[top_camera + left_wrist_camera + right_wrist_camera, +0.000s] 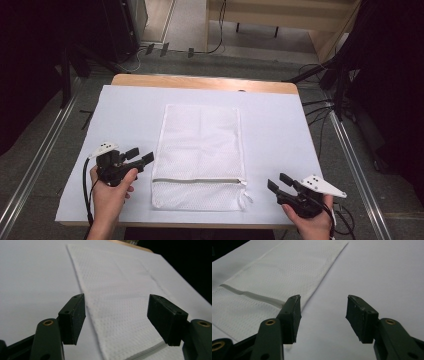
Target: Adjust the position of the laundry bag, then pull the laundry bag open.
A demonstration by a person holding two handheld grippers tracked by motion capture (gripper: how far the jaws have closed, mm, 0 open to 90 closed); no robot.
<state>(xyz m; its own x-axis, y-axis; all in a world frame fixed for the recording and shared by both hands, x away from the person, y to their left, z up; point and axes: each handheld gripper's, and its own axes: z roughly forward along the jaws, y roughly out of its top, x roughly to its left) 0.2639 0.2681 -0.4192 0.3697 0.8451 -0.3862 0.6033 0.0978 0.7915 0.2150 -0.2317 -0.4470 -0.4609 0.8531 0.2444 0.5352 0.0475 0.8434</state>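
A white mesh bag (200,150) lies flat in the middle of the white-covered table, its grey zipper (197,181) running across near the front end. My left gripper (141,155) hovers just left of the bag's near part, open, with nothing between its pads. In the left gripper view the bag (120,290) stretches away beyond the left gripper (116,315), and the bag's left edge passes under the gap. My right gripper (276,181) sits off the bag's near right corner, open and empty. In the right gripper view the right gripper (323,315) is over bare sheet, with the bag (274,272) and zipper (249,295) to the left.
A white sheet (125,115) covers the wooden table (200,81). Bare sheet lies on both sides of the bag. Metal rails (35,165) run along the floor at either side, with cables and dark stands (335,80) behind the table.
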